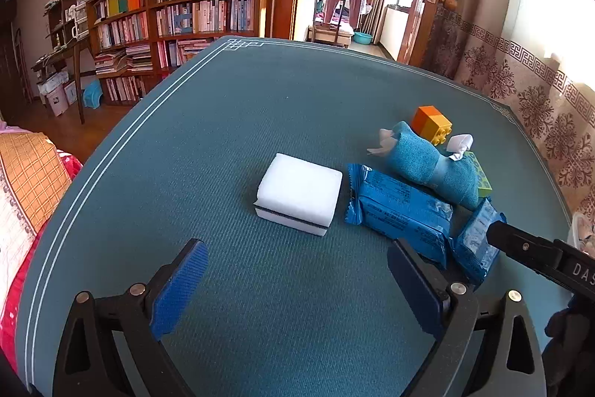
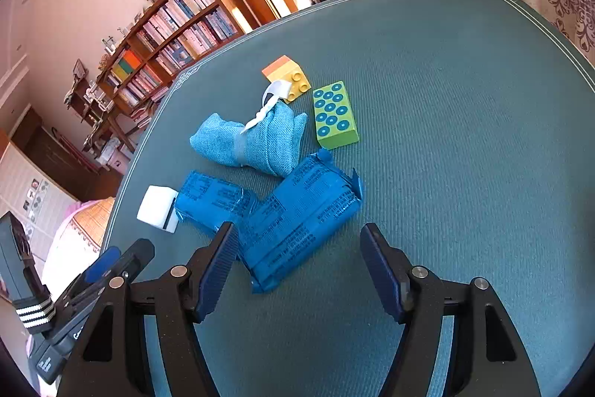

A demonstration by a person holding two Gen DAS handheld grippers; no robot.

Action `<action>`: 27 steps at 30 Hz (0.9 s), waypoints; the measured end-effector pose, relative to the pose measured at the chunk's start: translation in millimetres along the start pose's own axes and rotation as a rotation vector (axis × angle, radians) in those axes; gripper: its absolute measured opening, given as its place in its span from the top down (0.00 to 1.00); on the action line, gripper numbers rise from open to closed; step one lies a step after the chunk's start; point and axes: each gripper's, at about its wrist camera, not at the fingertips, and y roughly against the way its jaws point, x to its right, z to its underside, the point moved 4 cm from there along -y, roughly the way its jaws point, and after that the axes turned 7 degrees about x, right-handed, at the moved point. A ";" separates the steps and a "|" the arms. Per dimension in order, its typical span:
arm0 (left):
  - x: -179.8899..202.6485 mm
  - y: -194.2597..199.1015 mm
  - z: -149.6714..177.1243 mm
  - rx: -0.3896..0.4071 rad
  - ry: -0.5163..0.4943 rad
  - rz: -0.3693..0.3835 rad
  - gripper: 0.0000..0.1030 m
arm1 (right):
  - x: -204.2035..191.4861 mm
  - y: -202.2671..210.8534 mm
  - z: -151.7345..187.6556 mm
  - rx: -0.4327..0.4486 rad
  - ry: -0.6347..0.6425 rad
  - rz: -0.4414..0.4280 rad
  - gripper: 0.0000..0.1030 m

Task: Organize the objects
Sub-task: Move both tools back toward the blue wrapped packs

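While both claws hover over a teal-covered table, five kinds of small things lie grouped ahead of them, none gripped. The left claw stands wide with nothing between its blue pads; one white sponge block with a dark stripe rests just ahead of it, centred on the gap. Ahead and to its right lie two blue foil packets: the first packet just beside the sponge, the second packet partly hidden behind the right claw's black finger, which enters from the right edge. Beyond them sits one rolled blue cloth tied with a white ribbon, then one orange and yellow toy brick. Here a green block shows only as a sliver behind the cloth. The right wrist view shows it whole: one green block printed with blue dots, ahead of the right claw, which is open midway and empty. The second packet lies just ahead of this claw, its near end reaching towards the gap, and the left claw's tip shows at lower left. The sponge is half hidden by the first packet here.
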 end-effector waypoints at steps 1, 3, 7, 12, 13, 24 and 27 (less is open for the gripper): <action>-1.6 -1.5 0.8 -0.005 0.007 -0.001 0.03 | -2.1 -2.8 -1.7 0.008 0.002 0.016 0.28; -2.9 -4.1 2.1 -0.014 0.015 0.000 0.04 | -6.5 -8.5 -5.0 0.017 0.009 0.036 0.27; -3.5 -6.1 3.9 -0.022 0.018 -0.004 0.03 | -15.7 -19.2 -9.0 0.036 0.056 0.081 0.27; -3.3 -7.2 5.6 -0.026 0.011 -0.004 0.04 | -22.1 -26.0 -6.4 0.046 0.123 0.113 0.27; -3.2 -7.7 5.9 -0.027 0.011 -0.005 0.04 | -22.0 -24.5 -4.5 0.048 0.143 0.122 0.27; -9.2 -20.4 7.2 -0.051 -0.003 -0.080 0.04 | -3.9 -5.0 9.9 0.073 0.240 0.159 0.32; -14.3 -26.3 5.8 -0.058 0.005 -0.113 0.04 | 5.0 4.0 15.8 0.080 0.246 0.157 0.33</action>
